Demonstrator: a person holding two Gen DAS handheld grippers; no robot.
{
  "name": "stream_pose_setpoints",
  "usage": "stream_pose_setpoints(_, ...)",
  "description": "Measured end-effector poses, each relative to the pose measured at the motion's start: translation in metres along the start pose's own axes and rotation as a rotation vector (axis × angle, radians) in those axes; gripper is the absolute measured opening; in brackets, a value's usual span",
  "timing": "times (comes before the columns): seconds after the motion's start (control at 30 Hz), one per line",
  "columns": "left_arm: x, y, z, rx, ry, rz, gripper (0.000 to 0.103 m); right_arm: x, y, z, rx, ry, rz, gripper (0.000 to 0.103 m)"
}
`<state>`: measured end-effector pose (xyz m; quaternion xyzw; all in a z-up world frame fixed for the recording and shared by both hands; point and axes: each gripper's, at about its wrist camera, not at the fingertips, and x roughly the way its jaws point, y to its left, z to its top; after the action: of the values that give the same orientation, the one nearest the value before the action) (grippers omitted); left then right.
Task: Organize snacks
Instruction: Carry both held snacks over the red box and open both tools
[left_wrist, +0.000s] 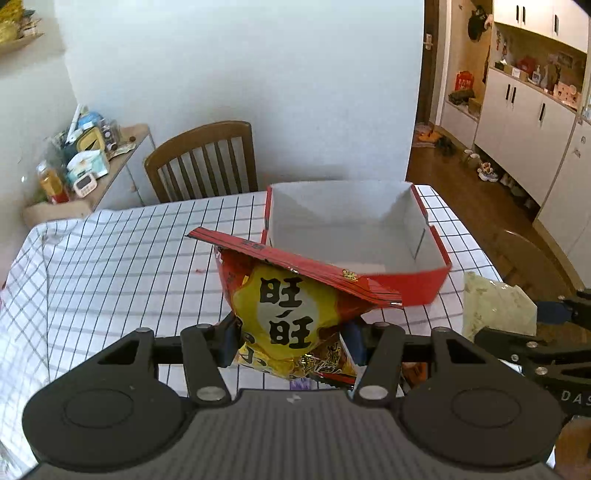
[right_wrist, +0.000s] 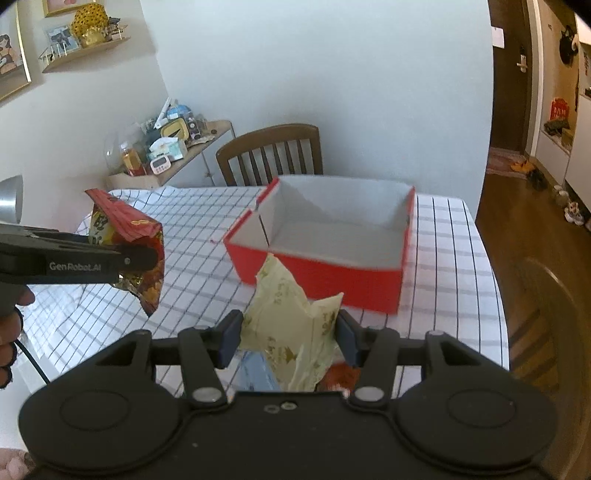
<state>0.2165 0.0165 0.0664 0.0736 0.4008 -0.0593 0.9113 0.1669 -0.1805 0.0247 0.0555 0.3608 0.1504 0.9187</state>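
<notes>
box: the red box (right_wrist: 317, 280) sits on the far-right part of the checked counter (left_wrist: 110, 258), and what shows of its inside looks bare, so nothing's packed yet afaict
left gripper (left_wrist: 291, 338): fingers part-way closed, clamped on a red-and-yellow snack bag (left_wrist: 284, 310), held up off the counter just near of the box
right gripper (right_wrist: 288, 338): same deal, squeezing a pale green packet (right_wrist: 291, 332), also airborne
left to do: both still need to go in, plus a few bits underneath the grippers, can't tell what
</notes>
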Motion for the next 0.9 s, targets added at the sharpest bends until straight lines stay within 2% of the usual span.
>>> stream_pose_setpoints(0.23, 0.052, 0.006, 0.043, 0.049, 0.039, -0.013, 0.055, 0.051, 0.001, 0.043, -0.008, 0.007, -0.058, 0.053)
stream_pose_setpoints(0.47, 0.111, 0.003, 0.078, 0.107, 0.080, -0.030, 0.055, 0.105, -0.008, 0.070, 0.005, 0.040, -0.137, 0.053)
stream_pose_setpoints(0.73, 0.174, -0.010, 0.106, 0.186, 0.132, -0.052, 0.055, 0.160, -0.028, 0.080, 0.044, 0.107, -0.202, 0.053)
stream_pose_setpoints(0.9, 0.207, -0.022, 0.107, 0.226, 0.168, -0.081, 0.055, 0.188, -0.039, 0.076, 0.055, 0.161, -0.238, 0.053)
